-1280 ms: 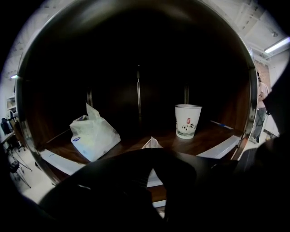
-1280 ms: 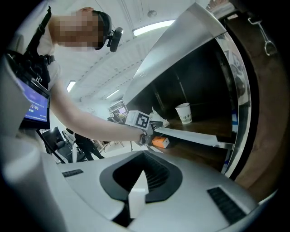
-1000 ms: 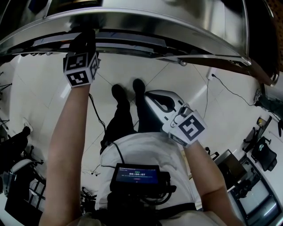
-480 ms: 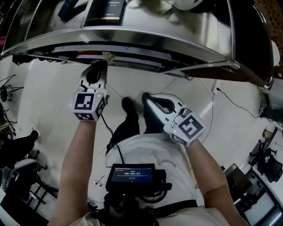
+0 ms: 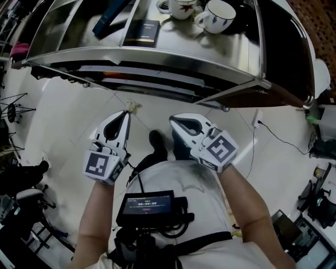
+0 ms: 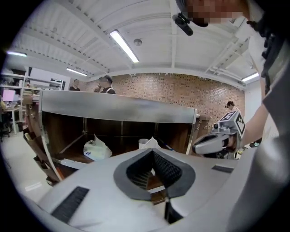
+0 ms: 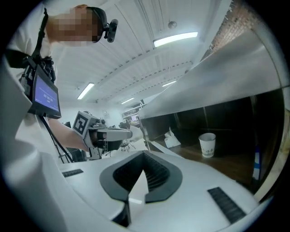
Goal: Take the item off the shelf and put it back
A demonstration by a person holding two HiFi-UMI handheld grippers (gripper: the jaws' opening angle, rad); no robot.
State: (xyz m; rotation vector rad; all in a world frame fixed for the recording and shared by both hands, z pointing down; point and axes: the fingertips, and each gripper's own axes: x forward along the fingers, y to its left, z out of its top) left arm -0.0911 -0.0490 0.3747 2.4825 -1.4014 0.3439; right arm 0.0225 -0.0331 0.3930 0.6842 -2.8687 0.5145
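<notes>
Head view looks down on the top of a steel shelf unit [image 5: 157, 57]. On it sit a white cup [image 5: 216, 16], a second cup [image 5: 181, 6] cut off by the picture's upper edge, a dark box [image 5: 143, 32] and a blue object [image 5: 107, 18]. Neither gripper view reaches that top surface.

The left gripper [image 5: 126, 112] is clear of the shelf, out in front of its edge. Its jaws are pressed together on a small pale scrap [image 5: 132, 106] at their tips. What the scrap is cannot be made out. In the left gripper view it is only a white peak [image 6: 152, 142] over the closed tips.

The right gripper [image 5: 175, 122] is beside the left, jaws together with nothing in them.

Only the gripper views show the dark lower shelf, with a white plastic bag [image 6: 96, 149] and a paper cup [image 7: 207, 144]. The shelf's top hides these from the head camera.
</notes>
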